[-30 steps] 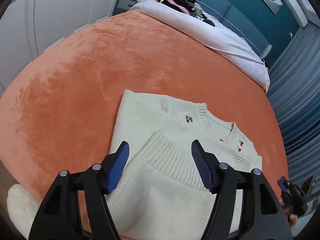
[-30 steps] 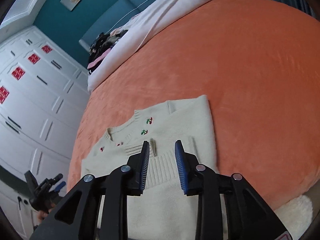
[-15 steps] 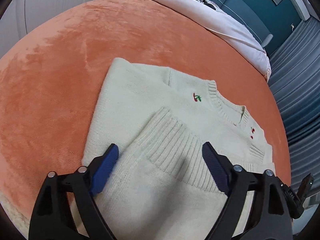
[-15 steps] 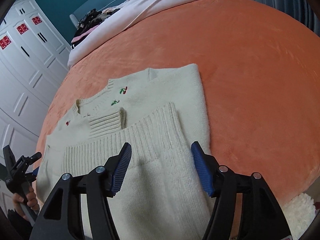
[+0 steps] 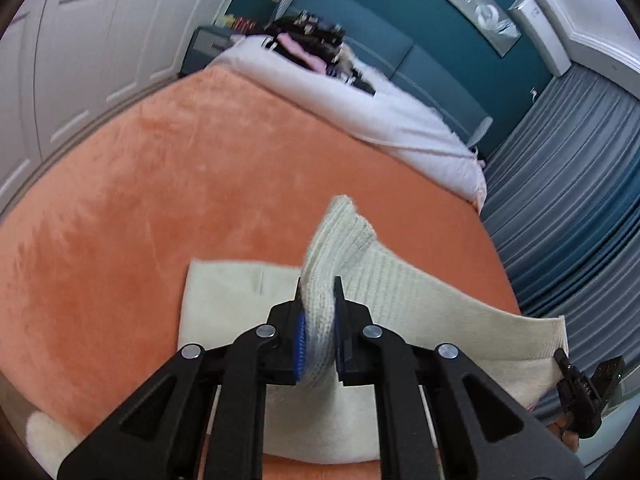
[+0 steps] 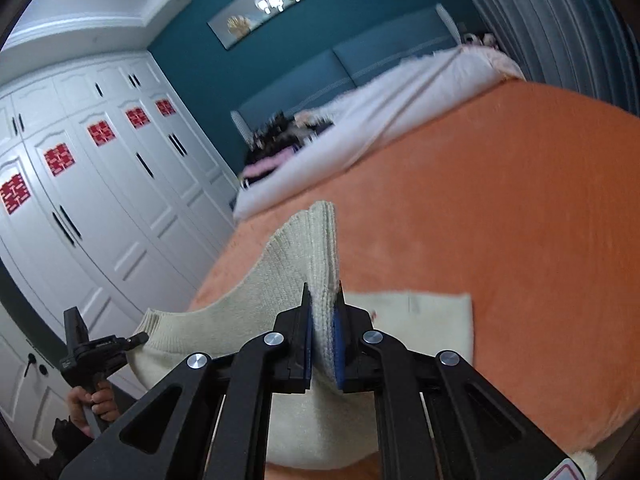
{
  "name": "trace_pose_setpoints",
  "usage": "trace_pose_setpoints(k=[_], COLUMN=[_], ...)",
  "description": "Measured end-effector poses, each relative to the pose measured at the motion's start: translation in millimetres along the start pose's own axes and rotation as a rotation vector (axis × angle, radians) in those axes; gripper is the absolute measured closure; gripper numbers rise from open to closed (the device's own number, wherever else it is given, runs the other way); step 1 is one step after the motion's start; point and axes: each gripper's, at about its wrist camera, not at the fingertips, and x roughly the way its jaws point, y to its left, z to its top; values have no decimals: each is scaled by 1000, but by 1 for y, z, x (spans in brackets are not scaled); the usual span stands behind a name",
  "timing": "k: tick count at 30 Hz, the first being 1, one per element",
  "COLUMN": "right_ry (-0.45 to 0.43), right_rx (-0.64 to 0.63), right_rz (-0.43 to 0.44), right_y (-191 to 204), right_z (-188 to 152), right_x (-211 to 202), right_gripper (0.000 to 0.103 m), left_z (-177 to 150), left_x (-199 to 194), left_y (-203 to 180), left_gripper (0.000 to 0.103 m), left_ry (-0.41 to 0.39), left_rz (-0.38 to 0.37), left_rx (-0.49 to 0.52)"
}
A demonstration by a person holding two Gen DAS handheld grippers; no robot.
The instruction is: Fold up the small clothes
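Sweater (image 5: 400, 300) hem is pinched in both jaws, which have just closed on the ribbed knit: left gripper (image 5: 318, 344) at one corner, right gripper (image 6: 322, 344) at the other, lifting that edge off the orange bed (image 5: 160, 200). The rest lies flat, sleeves apparently already tucked in; the bottom-to-collar fold looks begun, unfinished

Left gripper (image 5: 318, 332) jaws just clamped, right gripper (image 6: 323, 338) likewise

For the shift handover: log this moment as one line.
left tool: shut on cream knit sweater | right tool: shut on sweater | near edge lifted off orange bedspread | fold: underway
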Motion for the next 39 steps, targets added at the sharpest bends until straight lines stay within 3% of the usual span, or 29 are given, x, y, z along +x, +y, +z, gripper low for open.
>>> trace_pose_setpoints(k=[3,5,7,10,12,13,15,18,20,21,22,25,28,31,32,34,35,36,37,38,39], right_ry=[-100,-90,-1,218,339,365,346,346,296,269,246,235,309,401,416,420,406,389,382,366,326], right_rx=[14,17,65,141,190,208,262,281,264,260,256,212,197,217,224,248,255,259,267,274,271], right_rz=[34,-3,-52,-183,-270,-294,-273,-257,-257,-236,-239,-269,-273,-261,-270,-265,-257,-239,-204,-188,-166], right_y=[0,-11,-36,-90,-123,-132,-144,-141,-133,-129,-125,-117,-111,-107,-107,-111,-110,-109,-106,-102,-96], right_z=[36,39,27,-21,-58,-69,-78,-67,-55,-50,-50,-64,-100,-137,-146,-154,-152,-146,-138,-129,-117], right_x=[3,24,63,140,177,185,186,180,158,143,127,83,52,49,53,60,62,65,67,66,58], right_gripper=[95,95,95,95,95,95,95,85,74,56,44,40,39,35,34,37,44,75,86,87,88], left_z=[35,41,27,-10,-40,-50,-53,-48,-45,-43,-45,-62,-99,-142,-153,-160,-158,-154,-147,-139,-130], left_x=[3,24,70,146,180,186,181,173,156,146,135,99,66,50,50,49,50,53,57,58,53], left_y=[-6,-6,4,45,73,83,86,86,89,93,96,97,107,117,121,124,124,121,118,114,109], left_gripper=[93,93,93,93,93,92,90,84,46,40,34,25,18,14,14,14,23,38,78,89,90], left_ry=[-51,-26,65,257,323,320,259,252,240,213,190,189,221,269,277,223,209,206,226,241,227], left_rz=[-16,23,120,232,309,299,275,234,212,192,175,161,158,156,155,161,167,146,115,120,118], left_rx=[-2,31,64,22,-19,-43,-50,-73,-118,-148,-170,-191,-272,-366,-400,-456,-476,-488,-494,-488,-470])
